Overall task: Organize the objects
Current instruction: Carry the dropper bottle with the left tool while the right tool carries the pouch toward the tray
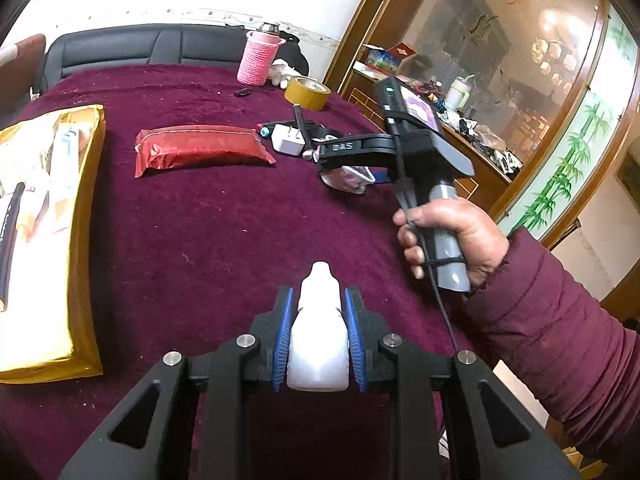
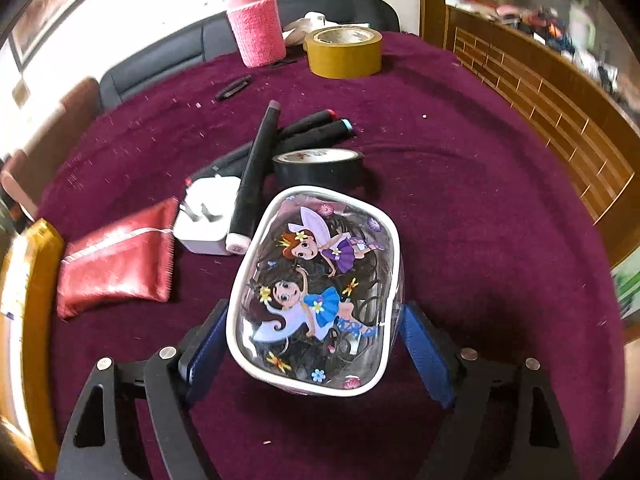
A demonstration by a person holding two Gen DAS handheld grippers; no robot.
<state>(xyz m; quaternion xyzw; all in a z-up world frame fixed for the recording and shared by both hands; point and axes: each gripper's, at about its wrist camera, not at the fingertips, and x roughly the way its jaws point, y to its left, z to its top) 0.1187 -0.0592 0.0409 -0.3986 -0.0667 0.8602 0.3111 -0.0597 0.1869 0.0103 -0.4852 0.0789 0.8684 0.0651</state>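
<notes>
Left tool [image 1: 319,340] pinching a small white dropper bottle [image 1: 319,336] between blue ribbed pads [image 1: 282,340]. Bottle's long axis running along the fingers, nozzle cap pointing away from the camera toward the far side of the counter [image 1: 224,220], flat base nearest the lens. Held above the maroon cloth, not touching it.

Right tool [image 2: 316,340] spread wide around a clear fairy-print pouch [image 2: 316,292] with white piping. Left pad against or just beside the pouch's edge, right pad standing apart from it; no firm grip visible. Pouch lying on the maroon cloth, long axis running away from the camera and leaning slightly right, dark coiled contents showing through.

Just beyond the pouch: black tape roll [image 2: 319,168], white charger plug [image 2: 206,220] prongs up, black markers [image 2: 256,176] piled, one leaning over the plug. Red foil packet [image 2: 118,260] to the left, long axis across the counter in the left view. Gold box [image 1: 52,240] at far left, holding tubes. Pink knit-sleeved flask [image 2: 256,24] upright and yellow tape roll [image 2: 344,52] near the far edge.

A hand [image 1: 444,240] in a maroon quilted sleeve gripping the right tool's grey handle.
</notes>
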